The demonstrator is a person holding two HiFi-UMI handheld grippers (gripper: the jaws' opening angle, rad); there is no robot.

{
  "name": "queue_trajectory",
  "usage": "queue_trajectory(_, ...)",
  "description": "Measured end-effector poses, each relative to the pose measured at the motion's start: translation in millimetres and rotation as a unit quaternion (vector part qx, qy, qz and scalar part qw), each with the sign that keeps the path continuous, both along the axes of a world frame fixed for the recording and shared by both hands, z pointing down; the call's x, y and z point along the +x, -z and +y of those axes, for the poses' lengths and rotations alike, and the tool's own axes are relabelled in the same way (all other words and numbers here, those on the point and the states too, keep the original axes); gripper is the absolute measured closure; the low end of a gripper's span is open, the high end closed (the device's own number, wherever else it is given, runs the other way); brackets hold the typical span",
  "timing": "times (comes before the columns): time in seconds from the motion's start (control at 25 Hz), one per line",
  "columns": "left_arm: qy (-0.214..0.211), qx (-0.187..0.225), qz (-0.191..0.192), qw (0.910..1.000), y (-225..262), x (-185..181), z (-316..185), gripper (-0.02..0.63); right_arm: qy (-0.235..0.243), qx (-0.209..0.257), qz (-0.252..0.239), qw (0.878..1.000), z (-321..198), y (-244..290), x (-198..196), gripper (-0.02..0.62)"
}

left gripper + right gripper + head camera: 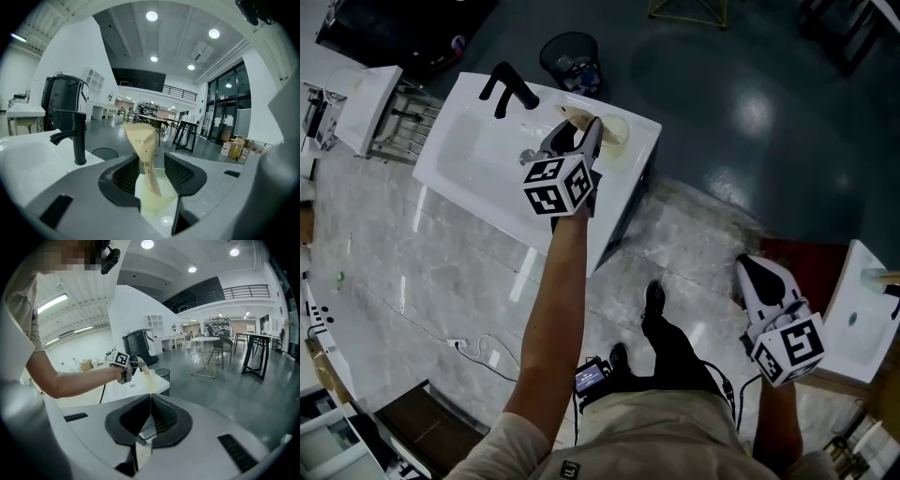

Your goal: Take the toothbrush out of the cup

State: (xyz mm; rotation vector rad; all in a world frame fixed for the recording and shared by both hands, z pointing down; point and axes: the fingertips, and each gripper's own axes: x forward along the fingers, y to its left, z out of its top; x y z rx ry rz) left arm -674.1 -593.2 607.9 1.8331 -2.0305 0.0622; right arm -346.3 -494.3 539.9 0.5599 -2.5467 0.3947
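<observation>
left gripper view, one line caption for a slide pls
Jaws open, the left gripper flanks the cup holding a paper-wrapped toothbrush, near a black faucet.

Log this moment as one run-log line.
left gripper: open, jaws either side of toothbrush, not gripping | toothbrush: leaning in cup on sink corner | right gripper: shut, empty, away from sink

black faucet (75,136) standing left of the cup (154,206), open air above the cup rim

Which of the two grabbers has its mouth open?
The left gripper: its jaws stand apart around the paper-wrapped toothbrush in the cup. The right gripper has its jaws shut together, nothing between them.
</observation>
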Motion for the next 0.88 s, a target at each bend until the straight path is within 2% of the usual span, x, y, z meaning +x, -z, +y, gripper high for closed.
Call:
queue_trajectory(0.12,0.008,0.005,0.002,1.0,5,-2,1,0.479,-0.002,0.0,0.002,1.0,2,1,3,0.589)
queue_trajectory(0.16,0.009,0.006,0.002,0.9999,6,-2,1,0.525,-0.004,0.0,0.002,1.0,3,2,5,0.589)
queue_trajectory(0.28,0.011,0.013,0.001,0.9999,14,0,4,0.538,-0.006,0.003,0.0,1.0,8,7,6,0.589)
queue_trajectory(0.56,0.005,0.059,-0.013,0.9981,57,7,14,0.543,-0.007,0.015,-0.005,1.0,24,18,9,0.589)
queue_trajectory(0.72,-0.003,0.087,-0.033,0.9957,100,9,30,0.543,-0.003,0.028,-0.012,1.0,38,35,5,0.589)
queue_trajectory(0.88,-0.022,0.128,-0.07,0.989,166,20,56,0.545,-0.001,0.047,-0.021,0.999,56,58,1,0.589)
